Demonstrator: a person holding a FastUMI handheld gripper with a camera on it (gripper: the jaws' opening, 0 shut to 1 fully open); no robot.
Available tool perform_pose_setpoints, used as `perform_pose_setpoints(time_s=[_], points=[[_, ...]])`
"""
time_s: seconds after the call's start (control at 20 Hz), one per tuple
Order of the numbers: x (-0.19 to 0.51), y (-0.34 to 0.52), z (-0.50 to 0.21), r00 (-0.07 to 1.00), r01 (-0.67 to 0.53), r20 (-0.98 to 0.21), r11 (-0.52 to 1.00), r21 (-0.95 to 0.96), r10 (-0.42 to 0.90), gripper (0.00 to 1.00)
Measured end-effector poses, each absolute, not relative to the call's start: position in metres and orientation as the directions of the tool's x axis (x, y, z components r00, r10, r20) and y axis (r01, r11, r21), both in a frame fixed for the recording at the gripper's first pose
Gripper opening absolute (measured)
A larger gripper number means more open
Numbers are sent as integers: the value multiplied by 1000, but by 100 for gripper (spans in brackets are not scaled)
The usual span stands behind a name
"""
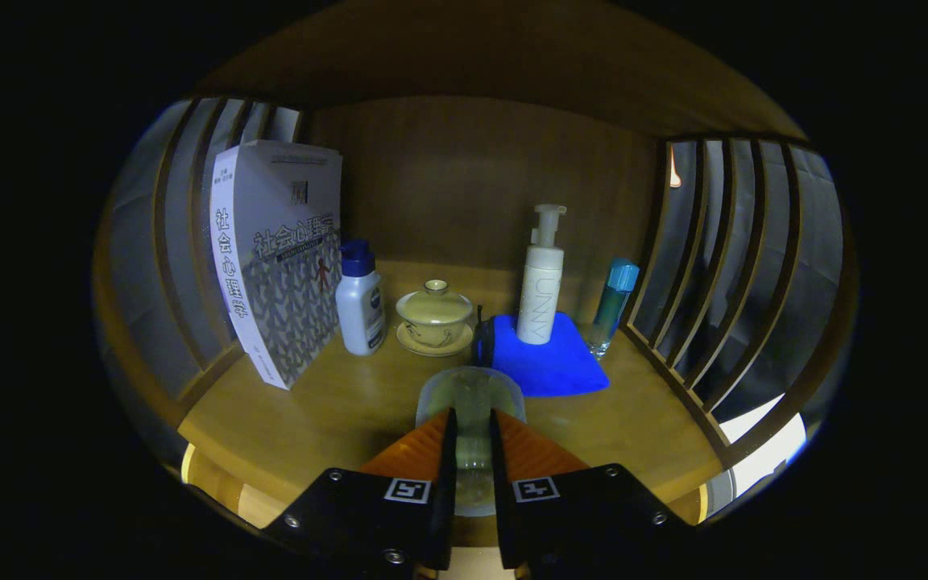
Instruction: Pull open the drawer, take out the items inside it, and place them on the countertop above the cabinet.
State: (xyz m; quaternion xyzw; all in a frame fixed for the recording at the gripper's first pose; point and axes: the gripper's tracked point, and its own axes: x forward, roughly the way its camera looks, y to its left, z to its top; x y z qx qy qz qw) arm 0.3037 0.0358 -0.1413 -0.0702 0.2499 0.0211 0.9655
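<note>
1. I see the gripper (472, 427) with its fingers drawn close together, clamped on a clear glass cup (470, 395); both fingers press its sides, and its round rim shows just ahead of the fingertips.
2. The cup is transparent, smooth-walled and cylindrical. It sits over the front part of the wooden countertop (335, 411); I cannot tell whether its base touches the wood.
3. Beyond the jaws and slightly to the left stands a pale lidded tea bowl (434, 314) on a matching saucer, glazed and rounded.
4. Left of the tea bowl is a small white plastic bottle (360, 302) with a blue cap, and further left an upright book (279, 258) with a glossy patterned cover.
5. Beyond the jaws to the right lies a folded blue cloth (548, 362), soft in texture, and a tall white pump bottle (540, 282) stands on its far part.
6. A slim clear bottle (613, 306) with a blue cap stands just right of the cloth.
7. Wooden slatted side panels (714, 266) flank the shelf on both sides, with a plain wooden back wall (472, 177) behind.
</note>
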Motion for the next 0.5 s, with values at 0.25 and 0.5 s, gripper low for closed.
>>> perform_pose_setpoints(time_s=[0.25, 0.5], points=[[294, 40, -112, 929, -58, -370, 989, -138, 3, 68], [222, 47, -59, 985, -37, -174, 991, -132, 14, 95]])
